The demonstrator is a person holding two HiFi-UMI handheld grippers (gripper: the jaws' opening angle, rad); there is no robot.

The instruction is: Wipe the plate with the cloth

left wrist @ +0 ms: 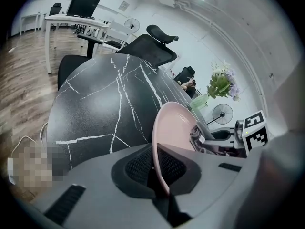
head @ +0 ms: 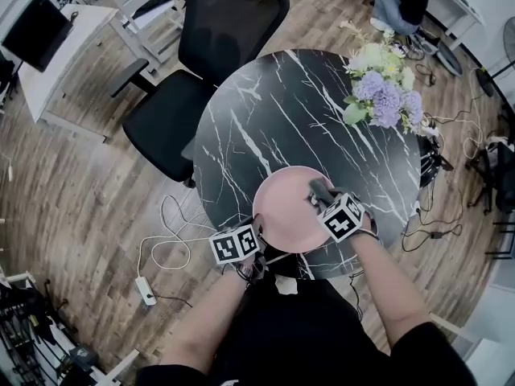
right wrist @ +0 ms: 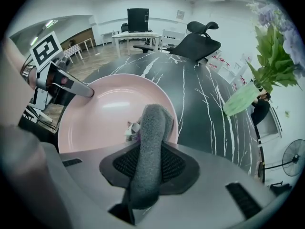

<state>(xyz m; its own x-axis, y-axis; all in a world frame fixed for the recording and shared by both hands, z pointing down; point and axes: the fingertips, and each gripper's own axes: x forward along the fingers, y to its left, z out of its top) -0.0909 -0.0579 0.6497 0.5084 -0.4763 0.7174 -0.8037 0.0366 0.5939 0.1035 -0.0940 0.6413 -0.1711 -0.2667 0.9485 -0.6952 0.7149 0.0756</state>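
A pink plate (head: pixel 290 211) rests near the front edge of the black marble table (head: pixel 282 111). My left gripper (head: pixel 259 244) is shut on the plate's near-left rim (left wrist: pixel 159 151), which runs edge-on between its jaws. My right gripper (head: pixel 315 193) is shut on a grey cloth (right wrist: pixel 150 147) and hangs over the plate's right part (right wrist: pixel 109 113). The cloth (head: pixel 318 187) sticks out past the jaws, down toward the plate's inside. Whether it touches the surface I cannot tell. The left gripper's fingers (right wrist: pixel 71 84) show at the plate's far rim in the right gripper view.
A vase of purple and white flowers (head: pixel 382 91) stands at the table's right back. A black office chair (head: pixel 205 63) is pushed against the table's far left side. Cables and a power strip (head: pixel 145 289) lie on the wooden floor. A white desk (head: pixel 56 51) stands far left.
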